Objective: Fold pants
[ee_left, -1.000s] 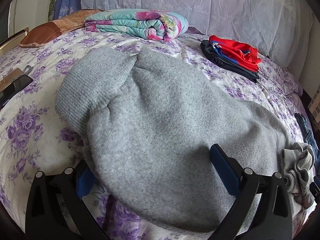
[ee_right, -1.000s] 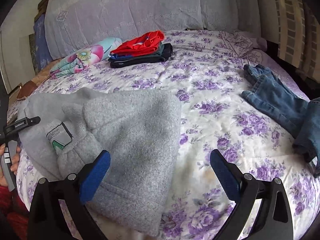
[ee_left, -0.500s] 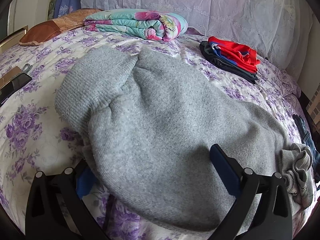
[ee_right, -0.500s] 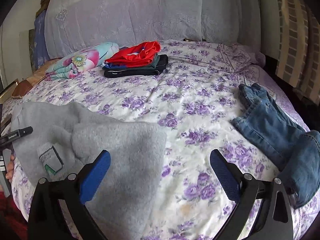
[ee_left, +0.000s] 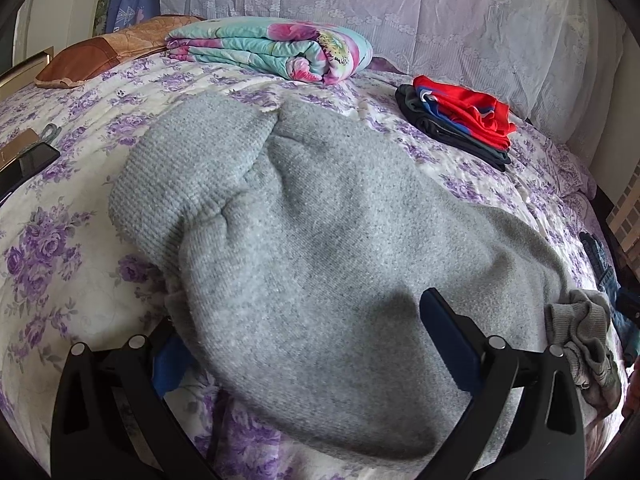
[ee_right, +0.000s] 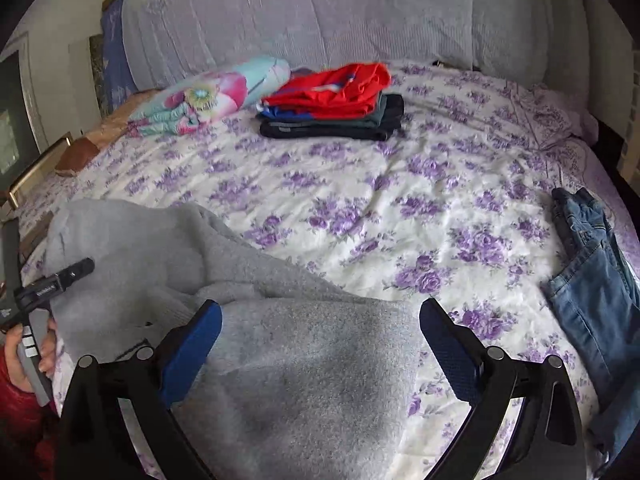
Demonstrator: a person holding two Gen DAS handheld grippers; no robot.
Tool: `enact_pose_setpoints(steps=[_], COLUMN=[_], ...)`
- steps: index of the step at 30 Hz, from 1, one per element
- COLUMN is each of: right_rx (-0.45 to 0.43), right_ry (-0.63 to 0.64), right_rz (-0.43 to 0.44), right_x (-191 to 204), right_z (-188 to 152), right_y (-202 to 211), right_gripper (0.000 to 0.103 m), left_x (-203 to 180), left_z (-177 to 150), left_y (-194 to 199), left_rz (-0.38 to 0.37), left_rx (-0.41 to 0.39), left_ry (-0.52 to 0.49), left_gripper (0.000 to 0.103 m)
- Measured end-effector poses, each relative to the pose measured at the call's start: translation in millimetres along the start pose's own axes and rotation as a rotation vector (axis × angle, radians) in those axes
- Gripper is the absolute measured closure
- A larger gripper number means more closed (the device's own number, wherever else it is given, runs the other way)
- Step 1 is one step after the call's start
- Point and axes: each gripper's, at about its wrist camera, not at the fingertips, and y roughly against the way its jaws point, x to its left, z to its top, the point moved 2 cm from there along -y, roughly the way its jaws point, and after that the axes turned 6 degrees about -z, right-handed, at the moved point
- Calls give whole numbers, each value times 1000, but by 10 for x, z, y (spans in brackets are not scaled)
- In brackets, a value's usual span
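Note:
Grey fleece pants (ee_left: 320, 232) lie folded in a thick heap on the purple-flowered bedsheet (ee_left: 52, 240). My left gripper (ee_left: 304, 344) is open, its left finger under the heap's near edge and its right finger on top of the cloth. In the right wrist view the pants (ee_right: 304, 368) fill the lower left. My right gripper (ee_right: 320, 340) is open and straddles the folded end just above the cloth. The ribbed waistband (ee_left: 580, 340) bunches at the right.
A stack of folded clothes with a red top piece (ee_right: 336, 100) and a rolled floral blanket (ee_right: 212, 96) lie at the back of the bed. Blue jeans (ee_right: 592, 296) lie at the right edge. A phone (ee_left: 24, 164) lies at the left.
My right gripper has moved left and down over the grey pants' folded end. My left gripper has hardly moved.

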Motion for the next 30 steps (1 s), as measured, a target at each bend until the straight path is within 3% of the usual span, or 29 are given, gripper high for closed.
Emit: enact_pose_setpoints(steps=[2,4,6,8,10,13,14,16,18,19,22,27,29,30], right_rx=[-12,51,150,105,135,0,-32,-55,-15,11,26,78,82,78], right_ry=[-5,70,187,166,147,81,62,42,30,24,-18,-97,-153,-162], right_rz=[65,86,49,54,73,88,57,-84,-241,-241,-100,18,59,61], right_x=[57,280,541,587,532,229,91,-241,-559,-683,-845,-948,-1008,-1018], right_z=[-30,-135,-308,-316,-231,-129,-116,-141,-235,-293,-507,-528,-550,-554], right_y=[71,-76,-391,-401,-328,27,97,99,-39,-122,-279,-410,-410,-403], right_gripper=[3,3,3,3,3,3,3,3,3,3,3,3,3,3], left_x=[0,-6,-3,2,4,5,6,14,43,58,111,246,291,336], left_z=[7,1,1,2,-4,-4,-4,0,10,21,77,147,131,125], left_y=[-14,-16,-14,-10,-3,-2,0,7,20,25,15,59,94,104], left_rz=[2,8,5,-5,-13,-15,-15,-23,-41,-52,-91,-199,-204,-211], left_rx=[2,6,5,3,2,2,2,-1,-5,-5,4,-13,-9,-3], left_ry=[-1,-6,-4,0,-1,1,1,8,27,37,76,198,212,225], left_gripper=[4,4,4,4,4,4,4,4,4,4,4,7,34,37])
